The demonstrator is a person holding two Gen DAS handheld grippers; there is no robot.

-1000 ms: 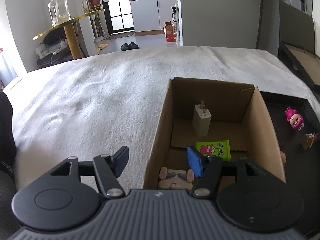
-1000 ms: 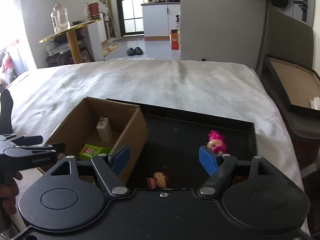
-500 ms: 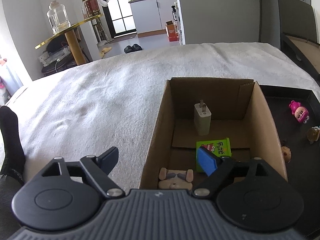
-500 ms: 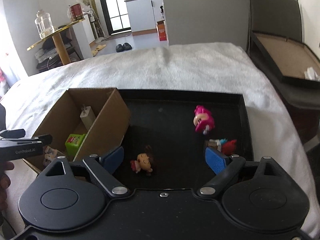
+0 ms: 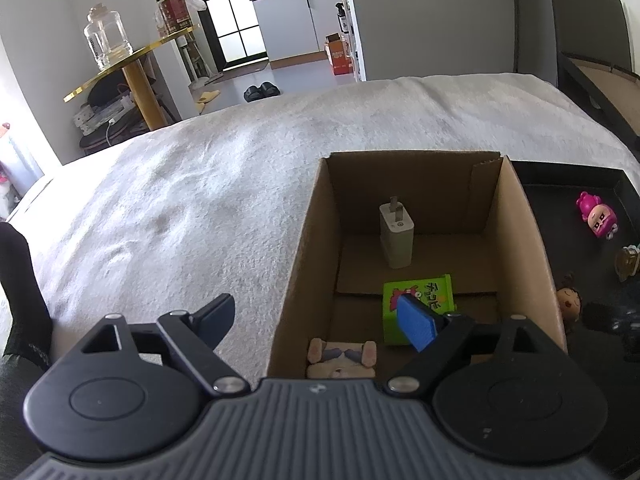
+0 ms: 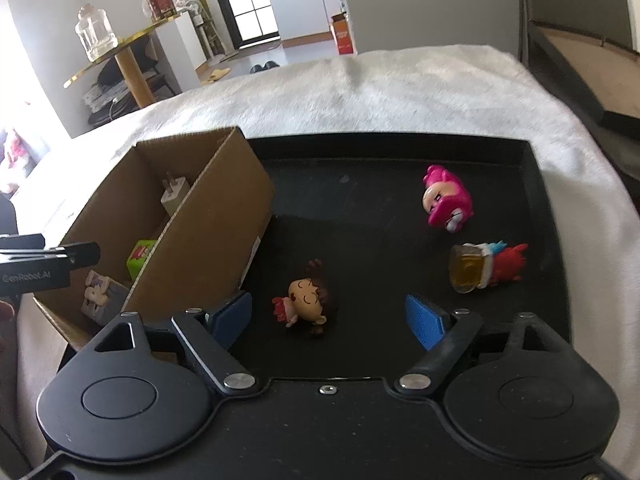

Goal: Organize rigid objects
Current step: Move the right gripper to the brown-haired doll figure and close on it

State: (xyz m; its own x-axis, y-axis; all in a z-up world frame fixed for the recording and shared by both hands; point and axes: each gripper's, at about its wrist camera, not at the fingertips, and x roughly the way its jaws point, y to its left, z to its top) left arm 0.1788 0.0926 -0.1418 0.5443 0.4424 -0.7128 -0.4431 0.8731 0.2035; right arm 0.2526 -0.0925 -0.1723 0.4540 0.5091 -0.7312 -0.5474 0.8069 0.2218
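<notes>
On the black tray: we see the brown-haired doll [image 6: 306, 303] lying on its side, just right of the cardboard box [image 6: 224, 216].
Right gripper [image 6: 328, 318]: our fingers are spread wide and grasp nothing; the doll lies between them, nearer the left finger, touching neither.
Pink figure [image 6: 446, 200]: on the tray, well right of the box, lying down.
Red-tailed figure [image 6: 486, 266]: also right of the box, just nearer us than the pink one, on its side.
Black tray [image 6: 400, 148]: its left part sits against the box's right wall.
Inside the box: we find a white charger [image 5: 396, 236] upright near the far wall, a green packet [image 5: 420, 304] at mid-floor, and a beige toy [image 5: 342, 356] at the near wall.
Left gripper [image 5: 316, 320]: our fingers are parted and empty, straddling the box's left wall, the right one over the green packet.
Under the box: a white blanket [image 5: 180, 208].
</notes>
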